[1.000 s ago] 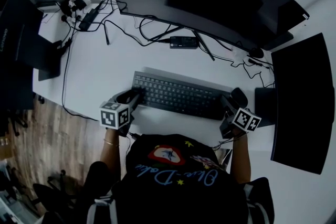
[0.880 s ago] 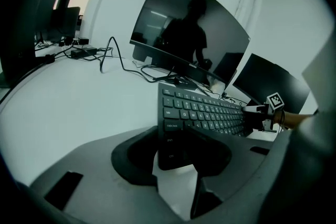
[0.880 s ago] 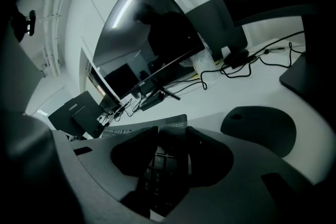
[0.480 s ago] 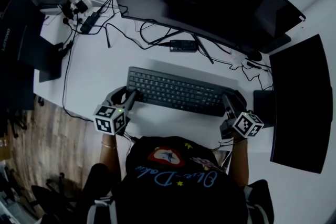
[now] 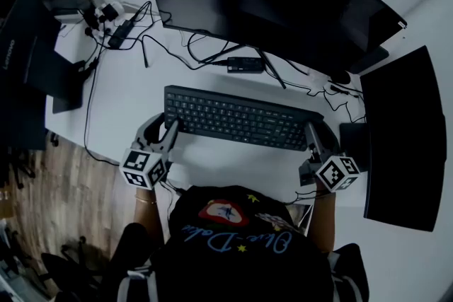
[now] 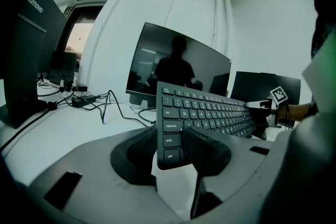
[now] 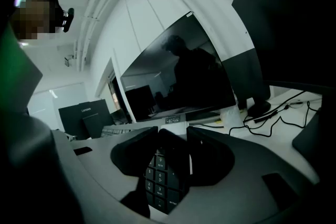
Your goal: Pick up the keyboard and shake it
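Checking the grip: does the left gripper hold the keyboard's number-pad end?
No, the left gripper clamps the keyboard at its ctrl and shift end.

Your keyboard [image 5: 241, 118] presents as dark matt plastic with smooth keycaps. The desk [image 5: 127, 95] is white and smooth, with a low sheen. The monitor [image 5: 283, 3] screen is glossy and reflective. The floor [image 5: 49, 184] looks like wood planks. Your left gripper [image 6: 167, 140] and right gripper [image 7: 170, 148] have matt grey shells and black matt pads [image 6: 203, 148]. Your shirt [image 5: 241, 251] is printed cloth.
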`<move>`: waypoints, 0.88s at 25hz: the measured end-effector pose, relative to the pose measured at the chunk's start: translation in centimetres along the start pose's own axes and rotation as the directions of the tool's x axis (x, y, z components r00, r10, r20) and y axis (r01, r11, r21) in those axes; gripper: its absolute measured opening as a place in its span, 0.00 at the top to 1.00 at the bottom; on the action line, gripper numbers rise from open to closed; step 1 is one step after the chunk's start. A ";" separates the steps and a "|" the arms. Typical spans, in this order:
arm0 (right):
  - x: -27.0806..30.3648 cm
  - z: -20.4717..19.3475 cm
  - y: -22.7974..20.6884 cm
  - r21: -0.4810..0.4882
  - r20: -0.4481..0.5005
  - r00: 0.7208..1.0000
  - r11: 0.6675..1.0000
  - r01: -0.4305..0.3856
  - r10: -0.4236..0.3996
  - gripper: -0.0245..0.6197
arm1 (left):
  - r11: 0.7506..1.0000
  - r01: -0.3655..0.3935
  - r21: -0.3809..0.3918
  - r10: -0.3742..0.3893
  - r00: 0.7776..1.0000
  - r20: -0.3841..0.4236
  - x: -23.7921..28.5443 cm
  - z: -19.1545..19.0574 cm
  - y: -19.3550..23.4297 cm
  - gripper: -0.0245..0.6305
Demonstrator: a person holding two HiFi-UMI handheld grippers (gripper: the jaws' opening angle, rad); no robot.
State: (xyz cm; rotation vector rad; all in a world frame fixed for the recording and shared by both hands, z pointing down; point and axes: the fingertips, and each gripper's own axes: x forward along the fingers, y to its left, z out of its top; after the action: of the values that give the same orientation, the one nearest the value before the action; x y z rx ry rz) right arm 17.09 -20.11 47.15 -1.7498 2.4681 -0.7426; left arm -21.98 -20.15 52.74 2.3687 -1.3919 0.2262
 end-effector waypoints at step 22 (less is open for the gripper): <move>-2.4 5.8 4.7 -0.145 0.222 0.970 0.987 -0.071 0.102 0.71 | 0.999 0.004 0.045 -0.015 0.970 0.243 -3.3 6.0 -0.7 0.75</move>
State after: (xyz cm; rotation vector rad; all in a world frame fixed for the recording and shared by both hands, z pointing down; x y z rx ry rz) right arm 15.47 -18.84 39.58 -1.6475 2.4685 -0.3502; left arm -23.29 -19.59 45.96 2.5068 -1.4961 -0.0402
